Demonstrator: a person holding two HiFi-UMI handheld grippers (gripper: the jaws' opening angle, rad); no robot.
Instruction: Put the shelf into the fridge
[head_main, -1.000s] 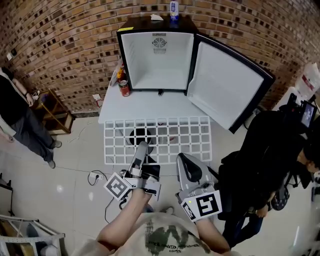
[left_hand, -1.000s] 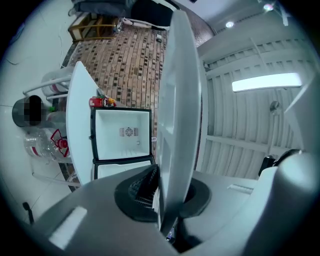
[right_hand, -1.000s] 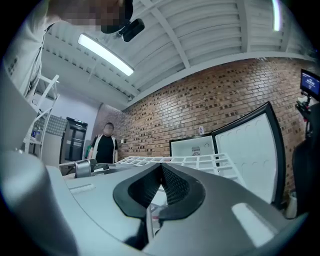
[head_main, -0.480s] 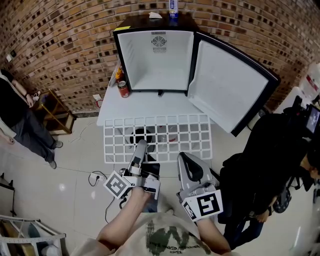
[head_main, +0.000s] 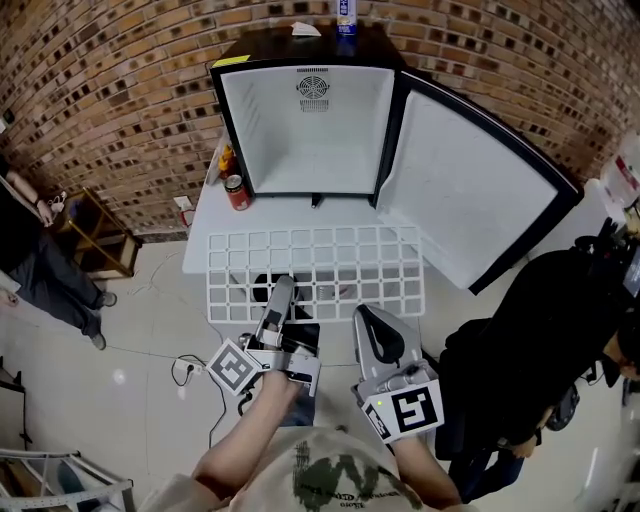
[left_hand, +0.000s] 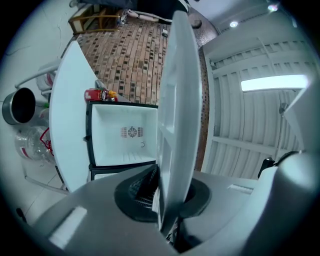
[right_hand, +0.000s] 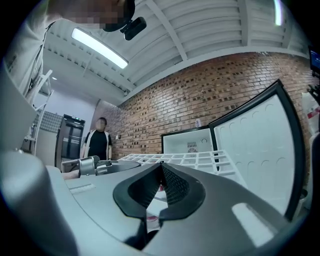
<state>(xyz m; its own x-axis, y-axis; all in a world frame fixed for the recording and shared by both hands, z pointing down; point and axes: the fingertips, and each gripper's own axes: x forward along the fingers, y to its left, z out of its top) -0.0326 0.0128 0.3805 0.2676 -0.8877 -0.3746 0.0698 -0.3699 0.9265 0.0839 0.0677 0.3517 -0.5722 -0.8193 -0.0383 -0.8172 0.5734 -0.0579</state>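
The white grid shelf (head_main: 320, 265) hangs level in front of the open fridge (head_main: 308, 125), whose white inside is bare. My left gripper (head_main: 282, 292) is shut on the shelf's near edge. In the left gripper view the shelf (left_hand: 176, 115) runs edge-on out from between the jaws of the left gripper (left_hand: 159, 194), with the fridge (left_hand: 125, 132) beyond it. My right gripper (head_main: 366, 318) is shut with nothing between its jaws, its tip at the shelf's near edge. In the right gripper view the shelf (right_hand: 195, 159) lies just past the shut right gripper (right_hand: 161, 172).
The fridge door (head_main: 480, 185) swings open to the right. A red can (head_main: 236, 191) stands on the white table (head_main: 205, 225) left of the fridge. A bottle (head_main: 346, 14) is on the fridge top. People stand at left (head_main: 30, 255) and right (head_main: 545, 330).
The shelf and both grippers have come a little nearer to the fridge, which now looks larger. Neither grip has changed.
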